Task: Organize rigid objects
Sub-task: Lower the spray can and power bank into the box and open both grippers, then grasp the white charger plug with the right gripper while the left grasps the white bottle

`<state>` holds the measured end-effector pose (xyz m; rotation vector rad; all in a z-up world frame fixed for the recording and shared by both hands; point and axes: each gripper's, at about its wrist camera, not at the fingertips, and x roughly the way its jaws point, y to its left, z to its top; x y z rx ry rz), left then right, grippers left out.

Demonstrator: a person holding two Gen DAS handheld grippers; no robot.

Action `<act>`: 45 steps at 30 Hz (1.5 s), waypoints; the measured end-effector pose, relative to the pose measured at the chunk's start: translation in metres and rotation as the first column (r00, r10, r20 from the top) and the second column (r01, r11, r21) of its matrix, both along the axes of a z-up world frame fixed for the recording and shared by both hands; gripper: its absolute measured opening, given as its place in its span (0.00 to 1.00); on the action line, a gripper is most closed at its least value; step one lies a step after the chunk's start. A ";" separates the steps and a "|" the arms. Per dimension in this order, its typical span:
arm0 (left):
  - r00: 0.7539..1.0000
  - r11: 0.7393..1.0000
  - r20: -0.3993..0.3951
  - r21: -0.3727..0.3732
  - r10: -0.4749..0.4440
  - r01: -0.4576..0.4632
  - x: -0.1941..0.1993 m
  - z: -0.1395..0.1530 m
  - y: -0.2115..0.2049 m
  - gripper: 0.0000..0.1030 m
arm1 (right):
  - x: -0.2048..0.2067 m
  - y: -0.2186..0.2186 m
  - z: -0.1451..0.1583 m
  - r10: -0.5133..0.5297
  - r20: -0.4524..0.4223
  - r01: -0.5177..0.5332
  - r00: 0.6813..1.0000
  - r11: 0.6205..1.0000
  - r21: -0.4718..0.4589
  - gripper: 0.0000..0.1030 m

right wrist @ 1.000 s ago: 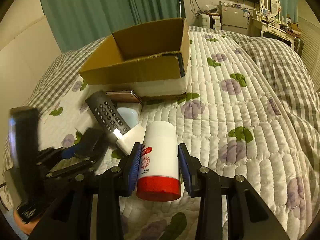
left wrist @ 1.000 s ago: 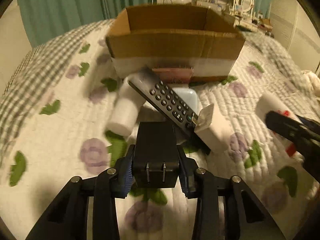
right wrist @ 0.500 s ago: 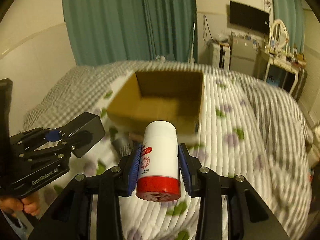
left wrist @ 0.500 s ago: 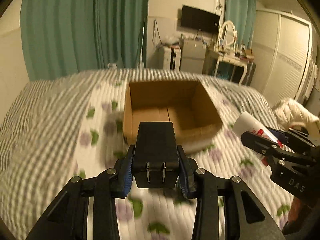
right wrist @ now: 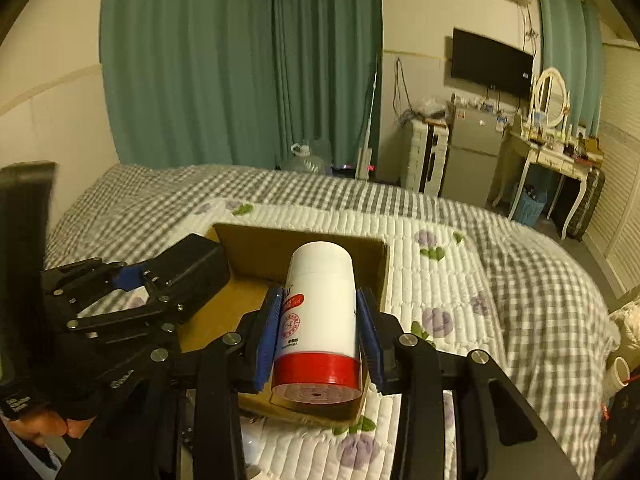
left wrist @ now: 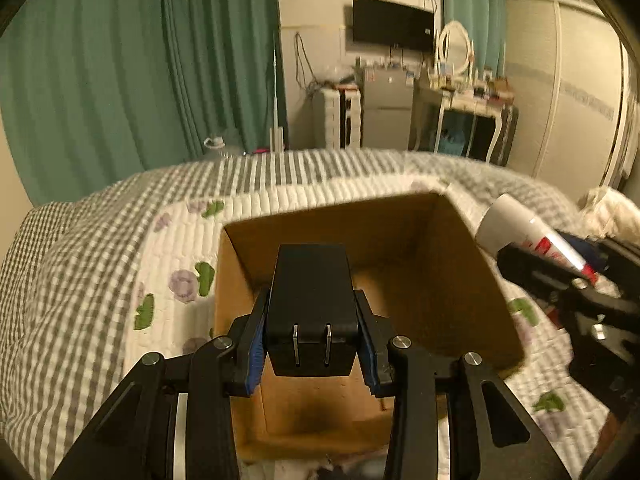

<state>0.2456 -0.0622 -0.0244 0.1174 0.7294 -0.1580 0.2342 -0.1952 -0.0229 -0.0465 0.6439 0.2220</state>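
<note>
My left gripper [left wrist: 312,340] is shut on a black power adapter [left wrist: 311,296] with two metal prongs, held above the open cardboard box [left wrist: 472,280] on the bed. The box looks empty inside. My right gripper [right wrist: 318,336] is shut on a white bottle with a red base [right wrist: 320,312], held over the box's right side [right wrist: 378,264]. The bottle [left wrist: 520,232] and right gripper show at the right of the left wrist view. The adapter [right wrist: 192,268] and left gripper show at the left of the right wrist view.
The box sits on a quilted white bedspread with purple flowers [right wrist: 440,280] over a grey checked blanket [left wrist: 60,280]. Green curtains [left wrist: 140,80], a wall TV [right wrist: 492,62], a small fridge [right wrist: 472,152] and a dressing table [right wrist: 556,148] stand beyond the bed.
Both grippers rose from the pile of items on the bed and moved forward over the open box. The box is now seen from above, and the remote and other items have left view.
</note>
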 end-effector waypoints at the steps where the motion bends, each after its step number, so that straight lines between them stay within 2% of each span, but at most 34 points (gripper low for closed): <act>1: 1.000 1.000 -0.012 0.005 -0.001 0.001 0.005 -0.008 0.000 0.38 | 0.008 0.000 -0.008 0.001 -0.013 0.000 1.000 1.000 0.002 0.35; 5: 0.998 1.000 -0.060 0.010 -0.004 0.005 0.020 -0.028 -0.001 0.38 | 0.025 -0.001 -0.029 0.003 -0.038 -0.003 0.999 1.000 -0.001 0.35; 8: 0.998 0.996 -0.065 0.088 -0.024 0.030 0.020 -0.039 -0.006 0.41 | 0.035 -0.004 -0.038 0.009 -0.044 -0.009 0.999 1.000 -0.003 0.35; 10: 0.999 0.991 -0.009 0.126 -0.032 0.033 0.011 -0.039 -0.008 0.54 | 0.039 -0.004 -0.039 0.005 -0.027 -0.005 1.000 1.000 -0.005 0.35; 11: 0.999 0.990 0.001 0.135 -0.033 0.032 0.009 -0.039 -0.008 0.57 | 0.042 -0.005 -0.040 0.004 -0.021 -0.004 1.000 1.000 -0.005 0.35; 15: 0.999 0.997 0.000 0.072 -0.039 0.039 0.000 -0.028 0.001 0.59 | 0.049 -0.001 -0.039 0.002 -0.003 -0.002 1.000 1.000 -0.007 0.35; 17: 1.000 0.998 0.012 0.061 -0.028 0.027 -0.009 -0.019 0.007 0.63 | 0.047 -0.002 -0.037 -0.005 0.015 0.005 1.000 1.000 0.023 0.36; 18: 1.000 0.998 0.021 0.050 -0.024 0.023 -0.014 -0.013 0.010 0.70 | 0.045 -0.003 -0.036 -0.013 0.023 0.012 1.000 0.999 0.034 0.41; 19: 0.999 0.999 0.032 0.036 -0.021 0.020 -0.019 -0.008 0.013 0.77 | 0.041 -0.005 -0.033 -0.010 0.025 0.009 1.000 0.999 0.043 0.56; 20: 0.999 1.000 0.048 0.021 -0.018 0.017 -0.026 -0.001 0.015 0.79 | 0.037 -0.007 -0.030 -0.007 0.037 0.005 0.999 0.999 0.049 0.64; 22: 0.996 1.000 0.086 -0.003 -0.019 0.019 -0.046 0.015 0.021 0.81 | 0.028 -0.010 -0.020 -0.011 0.072 0.008 0.997 0.999 0.051 0.64; 27: 0.988 1.000 0.154 0.000 0.003 -0.003 -0.095 0.048 0.030 0.93 | -0.005 -0.019 0.007 -0.032 0.093 0.028 0.995 0.999 0.046 0.68; 29: 0.985 1.000 0.174 0.012 0.014 -0.016 -0.115 0.057 0.031 0.98 | -0.028 -0.020 0.019 -0.025 0.106 0.022 0.994 0.999 0.031 0.78; 32: 0.982 1.000 0.186 0.014 0.013 -0.016 -0.145 0.062 0.033 1.00 | -0.060 -0.018 0.027 0.000 0.113 0.000 0.994 1.000 0.001 0.86; 35: 0.982 0.999 0.185 0.020 0.026 -0.030 -0.167 0.056 0.036 1.00 | -0.088 -0.012 0.021 0.030 0.088 -0.028 0.996 0.999 -0.026 0.92; 39: 0.990 0.999 0.138 -0.004 0.041 -0.041 -0.181 0.034 0.042 1.00 | -0.112 -0.003 -0.002 0.068 0.044 -0.066 0.997 0.997 -0.046 0.92; 41: 0.994 0.999 0.100 -0.013 0.052 -0.051 -0.181 0.019 0.045 1.00 | -0.120 0.003 -0.020 0.089 0.017 -0.088 0.996 0.993 -0.078 0.92; 45: 0.993 0.994 0.058 0.019 0.103 -0.104 -0.176 -0.014 0.050 1.00 | -0.118 0.016 -0.065 0.120 -0.072 -0.129 0.990 0.983 -0.132 0.92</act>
